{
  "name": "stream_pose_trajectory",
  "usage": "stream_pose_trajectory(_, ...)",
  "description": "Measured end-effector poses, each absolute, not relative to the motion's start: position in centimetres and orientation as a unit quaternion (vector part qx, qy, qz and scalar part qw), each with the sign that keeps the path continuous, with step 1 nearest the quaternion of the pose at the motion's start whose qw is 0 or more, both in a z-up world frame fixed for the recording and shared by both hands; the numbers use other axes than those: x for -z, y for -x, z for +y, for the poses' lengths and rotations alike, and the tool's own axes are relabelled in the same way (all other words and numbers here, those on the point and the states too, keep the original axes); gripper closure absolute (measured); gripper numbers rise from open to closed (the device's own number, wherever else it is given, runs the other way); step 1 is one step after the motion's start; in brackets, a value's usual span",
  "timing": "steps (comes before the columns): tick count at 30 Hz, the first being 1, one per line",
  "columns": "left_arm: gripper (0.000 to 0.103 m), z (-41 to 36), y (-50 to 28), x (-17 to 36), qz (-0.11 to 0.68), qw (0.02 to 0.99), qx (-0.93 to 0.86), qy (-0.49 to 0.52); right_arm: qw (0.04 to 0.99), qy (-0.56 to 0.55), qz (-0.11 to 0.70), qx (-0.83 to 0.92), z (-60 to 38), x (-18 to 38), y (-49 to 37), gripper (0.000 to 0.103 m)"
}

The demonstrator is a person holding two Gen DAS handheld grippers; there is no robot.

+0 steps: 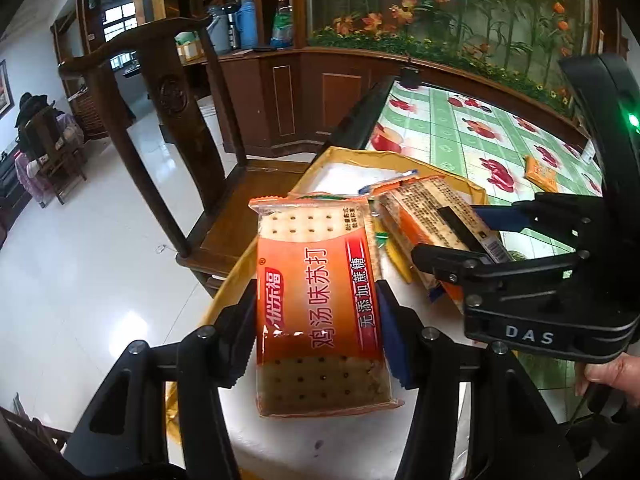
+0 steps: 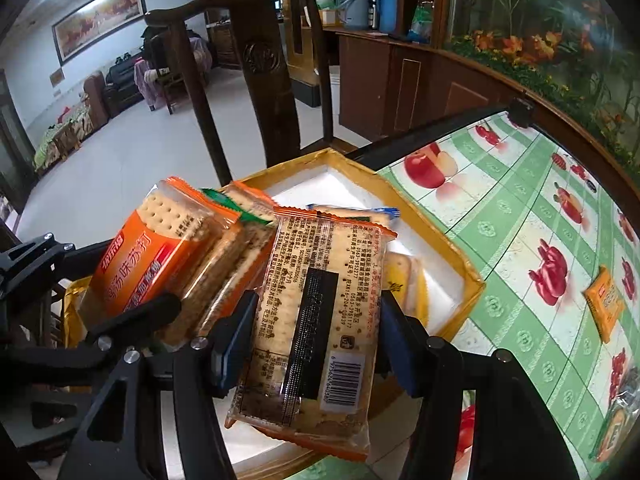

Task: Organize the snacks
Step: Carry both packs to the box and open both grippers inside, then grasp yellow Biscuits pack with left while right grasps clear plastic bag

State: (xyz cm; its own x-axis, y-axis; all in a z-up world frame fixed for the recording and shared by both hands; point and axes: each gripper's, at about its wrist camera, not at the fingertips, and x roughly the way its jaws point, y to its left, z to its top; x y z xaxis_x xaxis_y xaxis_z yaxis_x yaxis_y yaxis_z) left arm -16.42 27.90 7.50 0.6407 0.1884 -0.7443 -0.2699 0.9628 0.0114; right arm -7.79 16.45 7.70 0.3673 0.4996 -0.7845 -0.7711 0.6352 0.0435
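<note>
My left gripper (image 1: 318,332) is shut on an orange cracker packet (image 1: 320,304), printed face up, above the white inside of a gold-rimmed box (image 1: 320,160). My right gripper (image 2: 316,340) is shut on a second cracker packet (image 2: 316,320), back label and barcode up, over the same box (image 2: 472,276). That gripper and its packet (image 1: 436,216) also show to the right in the left wrist view; the left packet (image 2: 152,252) shows at left in the right wrist view. Other snack packets (image 2: 400,280) lie in the box.
The box stands at the edge of a table with a green fruit-print cloth (image 2: 520,240). An orange packet (image 2: 606,304) lies on the cloth, another snack (image 2: 616,428) at the right edge. A dark wooden chair (image 1: 176,120) stands beyond the box, and a wooden cabinet (image 1: 360,92) behind.
</note>
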Motion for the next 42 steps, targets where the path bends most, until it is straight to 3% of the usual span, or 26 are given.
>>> stream_pose_trajectory(5, 0.046, 28.2, 17.0, -7.6, 0.405, 0.904, -0.128, 0.050, 0.798, 0.108, 0.420, -0.418, 15.8, -8.3, 7.4, 0.036)
stream_pose_trajectory(9, 0.028, 28.2, 17.2, -7.7, 0.400, 0.906, -0.127, 0.055, 0.802, 0.102, 0.419, -0.413, 15.2, -8.8, 7.7, 0.034)
stream_pose_trajectory(14, 0.018, 27.5, 17.1, -8.2, 0.390, 0.910, -0.135, 0.042, 0.809, 0.097, 0.419, -0.400, 13.9, -8.9, 7.8, 0.033)
stream_pose_trajectory(42, 0.016, 17.1, 12.2, -9.6, 0.369, 0.925, -0.092, -0.025, 0.867, 0.066, 0.404, -0.284, 1.6, -9.6, 6.9, 0.024)
